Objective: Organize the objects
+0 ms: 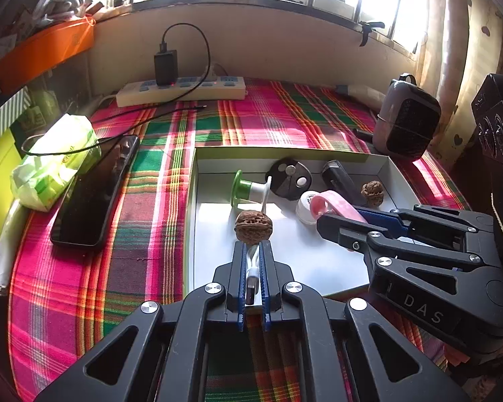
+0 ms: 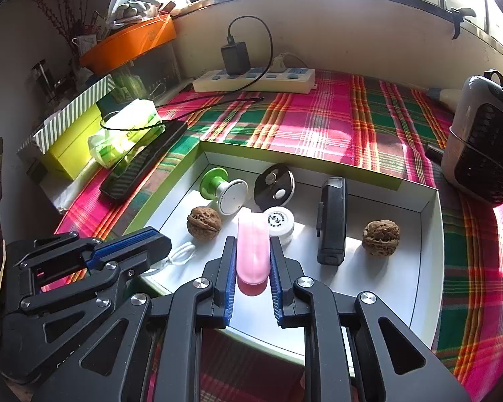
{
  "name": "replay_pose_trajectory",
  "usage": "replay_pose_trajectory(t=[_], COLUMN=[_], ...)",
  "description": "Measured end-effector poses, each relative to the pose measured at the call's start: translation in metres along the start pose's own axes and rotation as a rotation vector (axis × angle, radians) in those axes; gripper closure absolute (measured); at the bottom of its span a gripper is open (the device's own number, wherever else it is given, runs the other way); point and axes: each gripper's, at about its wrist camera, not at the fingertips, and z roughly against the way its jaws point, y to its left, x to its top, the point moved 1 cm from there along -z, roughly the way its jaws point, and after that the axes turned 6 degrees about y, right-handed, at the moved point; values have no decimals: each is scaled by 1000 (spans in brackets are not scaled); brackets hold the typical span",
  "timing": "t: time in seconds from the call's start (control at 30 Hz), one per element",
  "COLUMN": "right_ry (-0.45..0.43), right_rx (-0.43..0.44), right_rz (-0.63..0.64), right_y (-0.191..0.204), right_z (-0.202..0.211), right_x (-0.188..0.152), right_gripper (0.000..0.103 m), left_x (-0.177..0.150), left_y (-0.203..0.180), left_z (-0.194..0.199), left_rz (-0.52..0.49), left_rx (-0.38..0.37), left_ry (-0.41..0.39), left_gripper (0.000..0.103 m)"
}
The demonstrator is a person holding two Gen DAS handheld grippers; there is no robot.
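Tongs in both hands reach over a shallow white box with a green rim, set on a plaid cloth. The left tongs are closed tight on a white cable, its plug end pinched between the blue pads and a loop of it showing just ahead of the tips. Directly in front of those tips, just beyond the loop, lies a walnut. Past the walnut stand a green and white spool and a round black disc.

The right tongs are clamped on a pink oblong case, which stands out forward from between the pads over the box floor. Just ahead of the case and slightly to the right sits a small white round tin. To the right of these tongs a black bar-shaped gadget lies lengthwise, and further right a second walnut rests near the box wall.

Left of the left tongs, outside the box, a black phone lies on the cloth with a green tissue pack beside it. Far ahead of both tongs a white power strip with a black charger lies along the wall. A small grey heater stands off to the right, beyond the box.
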Motion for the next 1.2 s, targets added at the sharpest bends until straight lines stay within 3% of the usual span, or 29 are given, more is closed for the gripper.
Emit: replay_pose_trajectory(t=[1.2], right_ry=[80], right_rx=[7], right_rz=[30], right_y=[10], right_z=[-37], right_x=[13], right_gripper=[84], left_x=[-6], left_y=[9], left_z=[-8], left_rz=[37], left_rx=[8], left_ry=[24], left_gripper=[96])
